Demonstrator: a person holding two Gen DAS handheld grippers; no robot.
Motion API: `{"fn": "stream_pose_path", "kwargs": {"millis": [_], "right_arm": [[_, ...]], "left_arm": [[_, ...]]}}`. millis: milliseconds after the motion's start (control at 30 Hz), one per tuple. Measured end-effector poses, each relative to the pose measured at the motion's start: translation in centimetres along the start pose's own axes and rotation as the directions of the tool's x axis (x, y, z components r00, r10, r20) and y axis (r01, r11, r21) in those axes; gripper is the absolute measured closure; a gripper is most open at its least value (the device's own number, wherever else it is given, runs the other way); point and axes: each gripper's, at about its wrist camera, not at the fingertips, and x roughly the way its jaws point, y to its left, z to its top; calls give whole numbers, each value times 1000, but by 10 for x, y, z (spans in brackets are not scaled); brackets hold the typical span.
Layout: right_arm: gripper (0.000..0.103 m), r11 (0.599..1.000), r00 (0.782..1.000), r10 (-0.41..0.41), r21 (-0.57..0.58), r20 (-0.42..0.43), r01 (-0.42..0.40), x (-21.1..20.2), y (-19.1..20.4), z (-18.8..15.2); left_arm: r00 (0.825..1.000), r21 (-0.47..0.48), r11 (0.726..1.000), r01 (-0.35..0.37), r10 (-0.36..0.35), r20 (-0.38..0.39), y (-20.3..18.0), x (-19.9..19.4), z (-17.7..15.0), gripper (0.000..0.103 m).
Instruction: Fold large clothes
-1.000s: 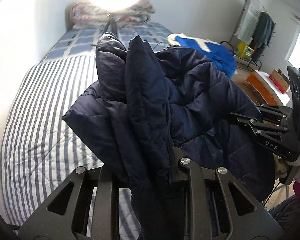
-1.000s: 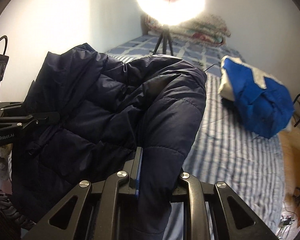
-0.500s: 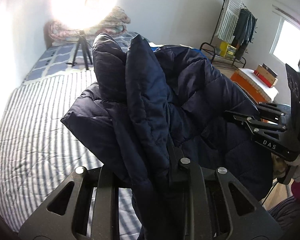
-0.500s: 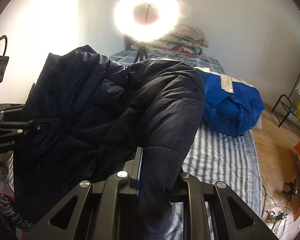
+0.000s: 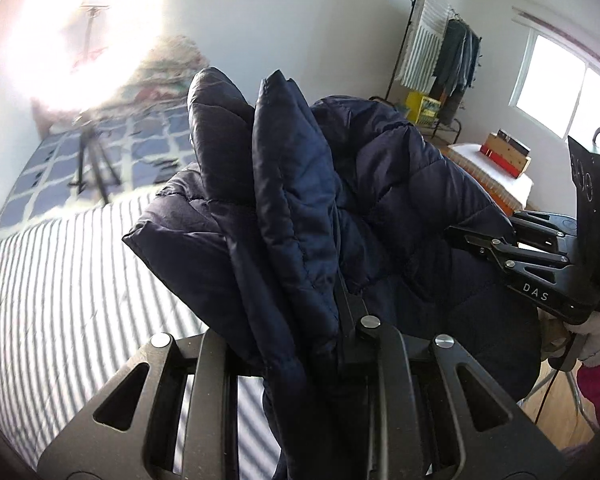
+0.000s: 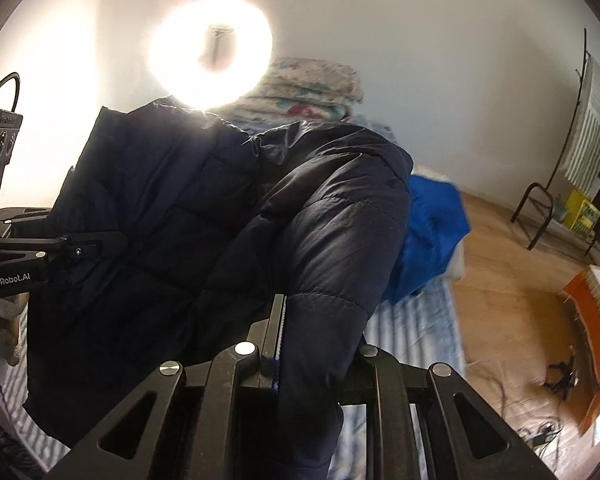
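A dark navy puffer jacket (image 5: 380, 200) hangs bunched between my two grippers above the striped bed (image 5: 60, 288). My left gripper (image 5: 300, 312) is shut on a thick fold of it, and the cloth hides the left finger. At the right of the left wrist view, my right gripper (image 5: 460, 236) bites the jacket's other side, with a gloved hand behind it. In the right wrist view the jacket (image 6: 220, 220) drapes over my right gripper (image 6: 320, 320), which is shut on a padded fold. My left gripper (image 6: 112, 242) clamps the jacket from the left edge.
A bright ring light (image 6: 210, 64) on a tripod stands on the bed in front of folded quilts (image 6: 312, 88). A blue garment (image 6: 432, 232) lies on the bed's right side. Beyond are wooden floor with cables (image 6: 520, 360), a clothes rack (image 5: 444, 52) and a low orange table (image 5: 504, 156).
Both grippers have risen and swung to the right with the jacket still held. The ring light has drifted left in both views, and more of the floor and rack shows.
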Motion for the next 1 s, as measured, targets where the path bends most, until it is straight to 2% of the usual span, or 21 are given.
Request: {"fn": "stream_pose_path", "kwargs": {"millis": [267,433,500,600,700,833,1000], "right_arm": [[87,997,996,-79,-8,33,80,43,-55,50],[88,996,994,-93,7,54,93,67,-83,78],[88,996,994,-85,7,66,85,73,-94,89],[88,998,996,-18,55,88,13,81,-117,101],[88,985,990,81,144,116,-97,88,-144,105],[88,945,971,176,250,159,-212,104,-181,106],[88,924,963,211,286,168,-253,134,-199,110]], "left_arm": [[996,25,998,52,-53,68,10,71,65,83],[993,22,997,71,-73,96,23,103,98,83],[988,3,993,118,-118,103,36,114,111,83],[971,-67,973,222,-214,108,65,132,128,83],[953,-140,945,294,-279,117,95,148,144,84],[946,-169,934,315,-296,129,116,169,163,84],[949,-168,937,306,-287,130,122,189,181,84]]}}
